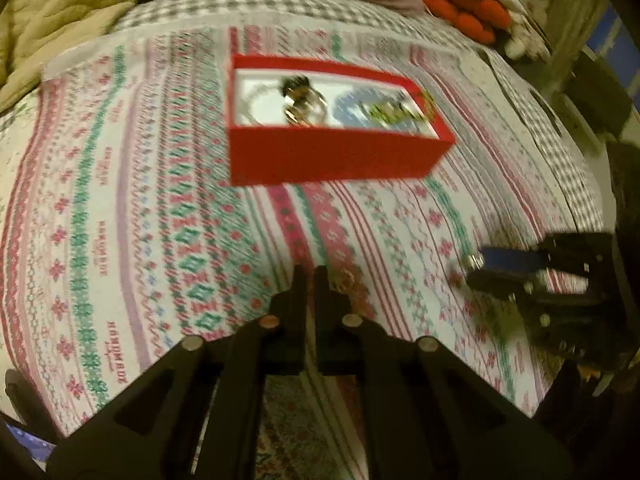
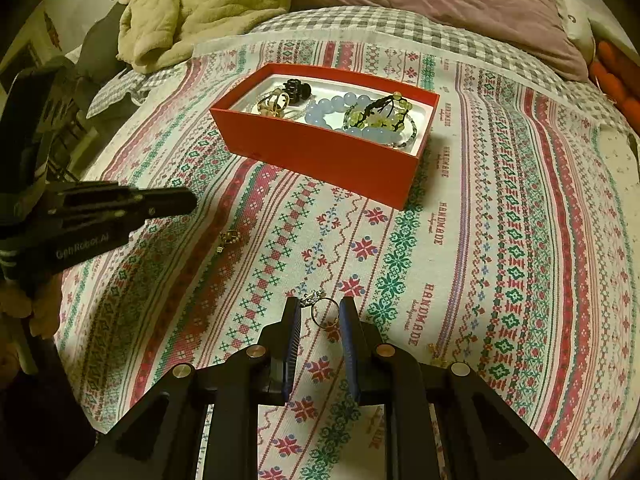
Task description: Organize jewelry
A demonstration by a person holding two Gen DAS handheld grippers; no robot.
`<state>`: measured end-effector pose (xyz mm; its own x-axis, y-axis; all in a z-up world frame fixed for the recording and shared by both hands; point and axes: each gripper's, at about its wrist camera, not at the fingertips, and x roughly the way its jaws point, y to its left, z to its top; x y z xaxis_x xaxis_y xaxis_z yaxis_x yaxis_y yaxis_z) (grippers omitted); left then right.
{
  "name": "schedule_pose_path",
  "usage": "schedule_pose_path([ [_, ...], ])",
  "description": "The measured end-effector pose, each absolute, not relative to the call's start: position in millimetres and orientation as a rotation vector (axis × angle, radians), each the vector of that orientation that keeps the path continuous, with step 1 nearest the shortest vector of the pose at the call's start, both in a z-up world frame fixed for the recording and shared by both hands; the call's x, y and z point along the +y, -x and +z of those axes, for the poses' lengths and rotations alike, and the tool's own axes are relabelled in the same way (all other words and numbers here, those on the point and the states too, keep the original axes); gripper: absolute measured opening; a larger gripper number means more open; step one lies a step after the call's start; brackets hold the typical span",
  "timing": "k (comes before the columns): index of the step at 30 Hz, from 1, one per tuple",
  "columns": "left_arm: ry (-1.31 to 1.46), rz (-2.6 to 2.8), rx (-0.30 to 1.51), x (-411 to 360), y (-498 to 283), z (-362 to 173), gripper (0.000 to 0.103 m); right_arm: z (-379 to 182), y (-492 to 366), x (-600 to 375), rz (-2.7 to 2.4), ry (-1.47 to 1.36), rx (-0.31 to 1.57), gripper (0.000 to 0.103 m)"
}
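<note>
A red box [image 2: 320, 152] sits on a patterned cloth [image 2: 460, 260] spread over the bed, and it already holds blue beads [image 2: 340, 106], a green and yellow bracelet [image 2: 380, 114], a black hair claw [image 2: 298, 89] and gold rings [image 2: 274, 105]. The cloth carries the word "HANDMADE" printed repeatedly along its stripes, with a smaller script line beneath that is too fine to read. The right gripper [image 2: 320, 312] points down at the cloth with its fingers part way apart, clamped on a thin gold ring [image 2: 324, 312] that stands upright between the blue pads; a small silver piece [image 2: 310, 299] shows just beyond the left fingertip. The left gripper [image 1: 310, 276] has its fingers drawn together; whether they pinch anything cannot be told through the blur. Its side reads "GenRobot.AI" in the right wrist view. Small gold pieces [image 2: 230, 237] lie loose on the cloth near its tip, well short of the box.
</note>
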<state>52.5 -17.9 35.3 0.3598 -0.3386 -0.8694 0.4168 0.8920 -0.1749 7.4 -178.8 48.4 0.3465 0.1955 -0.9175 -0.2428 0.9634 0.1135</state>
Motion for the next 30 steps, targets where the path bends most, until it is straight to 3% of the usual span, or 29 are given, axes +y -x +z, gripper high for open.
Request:
schedule_pose_path([
  [2,-0.116,-0.506,1.103,-25.8,-48.6,30.7,0.015,47.6,-7.8,-178.1,0.283,0.044,1.186,0.020],
  [4,-0.133,-0.524,1.114,-33.5,-46.2,26.4,0.045,46.1,-8.5,-175.4,0.284,0.043,1.191,0.020],
  [5,-0.138,-0.529,1.117,-36.9,-45.4,24.6,0.047,45.1,-8.9,-173.7,0.287,0.043,1.195,0.020],
  [12,-0.123,-0.509,1.169,-48.5,-51.0,10.5,0.047,39.0,-9.7,-173.7,0.289,0.051,1.212,0.020],
  [14,-0.103,-0.480,1.178,-48.9,-53.1,10.2,0.042,38.2,-9.9,-174.0,0.288,0.052,1.214,0.020],
  [16,-0.117,-0.456,1.177,-51.8,-54.3,9.6,0.025,37.5,-10.1,-174.3,0.287,0.052,1.216,0.020],
  [19,-0.092,-0.438,1.185,-52.0,-58.2,9.4,0.008,37.1,-10.9,-175.1,0.285,0.052,1.217,0.020],
  [30,0.049,-0.473,1.146,-20.3,-63.4,34.1,0.006,46.7,-9.8,-182.6,0.273,0.033,1.195,0.020],
])
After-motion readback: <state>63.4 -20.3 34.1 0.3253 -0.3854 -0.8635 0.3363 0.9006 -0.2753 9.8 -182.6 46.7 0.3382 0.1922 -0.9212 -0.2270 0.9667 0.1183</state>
